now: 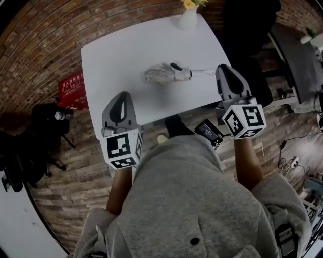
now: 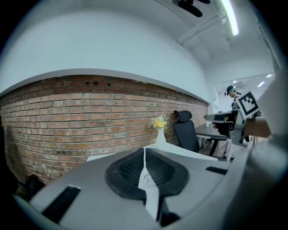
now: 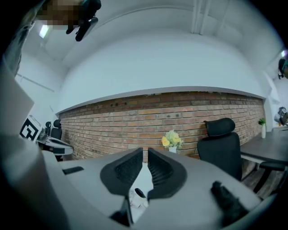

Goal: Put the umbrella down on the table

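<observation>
A folded whitish umbrella [image 1: 166, 73] with a black handle lies flat on the white table [image 1: 121, 55], near its middle, and nothing touches it. My left gripper [image 1: 122, 95] hovers over the table's front left edge, shut and empty; in the left gripper view its jaws [image 2: 144, 149] meet with nothing between them. At the table's front right corner my right gripper [image 1: 222, 68] is held just right of the umbrella, shut with nothing in it. The right gripper view shows the pads [image 3: 145, 150] nearly touching, and the umbrella [image 3: 137, 197] shows low through the slit.
A white vase of yellow flowers [image 1: 189, 15] stands at the table's far edge. A black office chair [image 3: 220, 139] and a dark desk [image 1: 298, 55] are to the right. A red box [image 1: 73, 89] and black bags [image 1: 48, 126] lie on the brick floor at left.
</observation>
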`<state>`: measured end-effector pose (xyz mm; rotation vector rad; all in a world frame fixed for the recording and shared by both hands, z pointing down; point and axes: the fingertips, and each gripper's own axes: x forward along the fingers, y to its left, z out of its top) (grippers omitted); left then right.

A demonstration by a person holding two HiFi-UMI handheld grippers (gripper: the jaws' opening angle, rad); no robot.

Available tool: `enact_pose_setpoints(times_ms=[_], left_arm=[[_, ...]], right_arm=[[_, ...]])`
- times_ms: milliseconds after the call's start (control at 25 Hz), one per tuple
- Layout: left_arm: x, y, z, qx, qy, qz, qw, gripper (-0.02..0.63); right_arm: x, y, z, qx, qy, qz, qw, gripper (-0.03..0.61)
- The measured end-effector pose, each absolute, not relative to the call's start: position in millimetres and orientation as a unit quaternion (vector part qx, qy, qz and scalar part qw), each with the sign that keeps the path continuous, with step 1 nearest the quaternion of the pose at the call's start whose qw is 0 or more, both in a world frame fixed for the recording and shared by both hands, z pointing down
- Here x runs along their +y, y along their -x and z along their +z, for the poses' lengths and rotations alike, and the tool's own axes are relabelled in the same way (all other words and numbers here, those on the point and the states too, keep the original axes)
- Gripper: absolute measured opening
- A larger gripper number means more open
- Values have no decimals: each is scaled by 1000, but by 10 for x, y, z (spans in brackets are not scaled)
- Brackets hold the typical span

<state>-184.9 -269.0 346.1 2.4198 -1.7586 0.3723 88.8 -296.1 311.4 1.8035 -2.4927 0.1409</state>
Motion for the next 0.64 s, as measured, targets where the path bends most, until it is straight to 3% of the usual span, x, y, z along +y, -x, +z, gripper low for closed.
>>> enact_pose_setpoints(times_ms=[640], left_arm=[[-2694, 1618, 3447, -569, -811, 125, 59, 21]], right_arm=[[-2854, -942, 3120, -814, -579, 26, 27, 37]])
